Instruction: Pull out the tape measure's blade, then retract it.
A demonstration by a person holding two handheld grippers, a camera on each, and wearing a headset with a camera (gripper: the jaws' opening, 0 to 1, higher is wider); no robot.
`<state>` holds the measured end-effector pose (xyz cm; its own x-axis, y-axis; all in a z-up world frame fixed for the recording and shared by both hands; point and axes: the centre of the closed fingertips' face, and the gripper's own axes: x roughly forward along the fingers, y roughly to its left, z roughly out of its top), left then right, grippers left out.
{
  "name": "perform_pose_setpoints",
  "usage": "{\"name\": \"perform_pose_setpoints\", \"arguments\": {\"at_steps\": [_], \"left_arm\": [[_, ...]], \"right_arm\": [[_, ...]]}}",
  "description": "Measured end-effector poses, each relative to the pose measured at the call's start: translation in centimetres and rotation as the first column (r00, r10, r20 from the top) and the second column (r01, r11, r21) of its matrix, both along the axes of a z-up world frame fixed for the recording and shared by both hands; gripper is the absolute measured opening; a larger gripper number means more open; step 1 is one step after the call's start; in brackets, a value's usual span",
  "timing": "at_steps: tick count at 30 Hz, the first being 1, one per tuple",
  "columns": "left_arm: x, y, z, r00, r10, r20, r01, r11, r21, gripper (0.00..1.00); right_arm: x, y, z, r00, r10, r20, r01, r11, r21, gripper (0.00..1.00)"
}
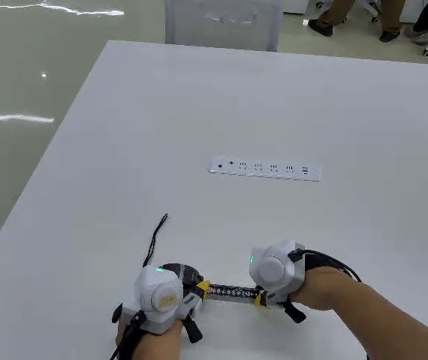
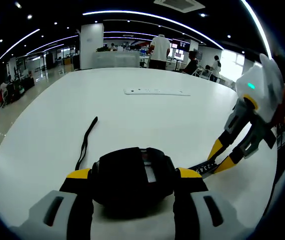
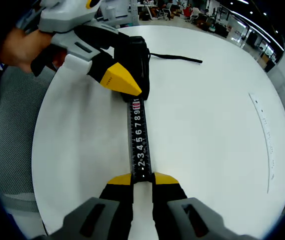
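At a white workbench [image 1: 124, 135], the left gripper [image 2: 132, 176] clamps the black rounded tape measure case [image 2: 132, 167] between its yellow-tipped jaws, near the table's front edge. The right gripper [image 3: 142, 178] has its jaws narrowed onto the tip of the black white-numbered blade [image 3: 138, 135], which lies extended flat between the two tools. A thin black wrist strap [image 2: 85, 142] trails from the case across the surface. A long white power strip [image 1: 265, 169] lies well beyond.

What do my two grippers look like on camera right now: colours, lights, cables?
Both the left gripper and right gripper have rounded white housings with a green light, grey and black jaws ending in yellow tips, and black cables trailing back. The right forearm is bare.
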<state>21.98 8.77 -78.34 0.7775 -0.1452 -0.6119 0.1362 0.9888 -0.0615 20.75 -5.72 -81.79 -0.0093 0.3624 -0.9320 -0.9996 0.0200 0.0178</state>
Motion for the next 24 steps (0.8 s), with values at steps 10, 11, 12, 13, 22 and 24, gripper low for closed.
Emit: {"name": "perform_pose_setpoints", "arguments": {"at_steps": [10,11,12,13,22,24], "left_arm": [[-0.1,0.0,0.1,1.0,0.001,0.001,-0.001,1.0,0.0,0.61],[-0.1,0.0,0.1,1.0,0.001,0.001,-0.001,1.0,0.001,0.61],[-0.1,0.0,-0.1,1.0,0.0,0.001,0.0,1.0,0.0,0.61],[0.0,0.0,-0.2,1.0,0.0,0.001,0.0,1.0,0.001,0.61],[0.1,0.1,-0.4,1.0,-0.001,-0.004,0.001,1.0,-0.003,0.61],[0.1,0.1,-0.3,1.0,-0.001,-0.004,0.001,1.0,-0.006,0.61]], "right_arm": [[-0.2,1.3,0.1,1.0,-0.006,0.002,0.006,1.0,0.023,0.13],[-0.3,1.4,0.0,1.0,-0.007,0.001,0.007,1.0,0.024,0.13],[-0.2,1.5,-0.1,1.0,-0.005,0.002,0.005,1.0,0.027,0.13],[-0.2,1.6,-0.1,1.0,-0.003,0.004,0.002,1.0,0.028,0.13],[-0.4,2.6,0.2,1.0,0.002,0.003,-0.002,0.999,0.04,0.13],[-0.4,2.8,0.2,1.0,-0.001,0.001,0.001,0.999,0.044,0.13]]}}
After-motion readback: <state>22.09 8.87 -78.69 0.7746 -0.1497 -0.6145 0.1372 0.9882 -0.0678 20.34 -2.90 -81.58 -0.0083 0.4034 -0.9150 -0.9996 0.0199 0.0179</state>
